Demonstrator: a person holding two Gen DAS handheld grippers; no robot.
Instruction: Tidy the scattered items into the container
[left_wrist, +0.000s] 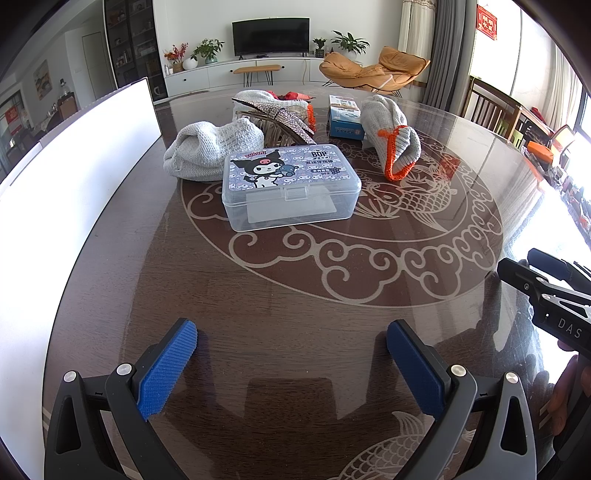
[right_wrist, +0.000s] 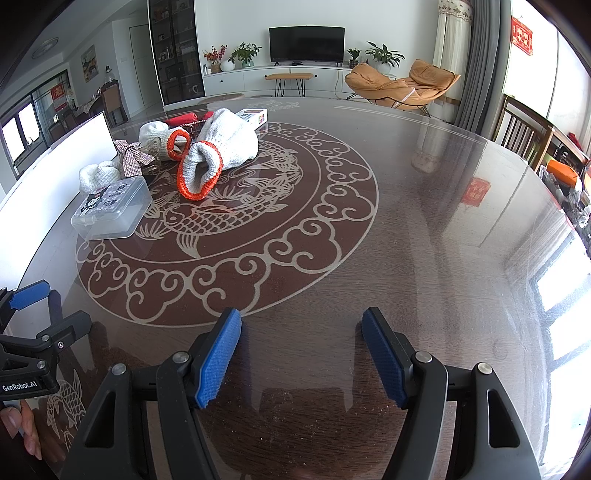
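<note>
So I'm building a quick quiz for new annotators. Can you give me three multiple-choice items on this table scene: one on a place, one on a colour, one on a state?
1. Where does the clear plastic box sit relative to the glove with the orange cuff, seen from the left wrist?
A. To its left
B. On top of it
C. Inside it

2. What colour are the pads on the right gripper?
A. Red
B. Blue
C. Green

3. What state is the left gripper in?
A. Shut on a glove
B. Shut on the box
C. Open, holding nothing

Key: 1 A, the box lies left of the glove and nearer the camera, on the table. 2 B, both pads are ribbed blue. 3 C, its jaws stand wide apart over bare tabletop.
</note>
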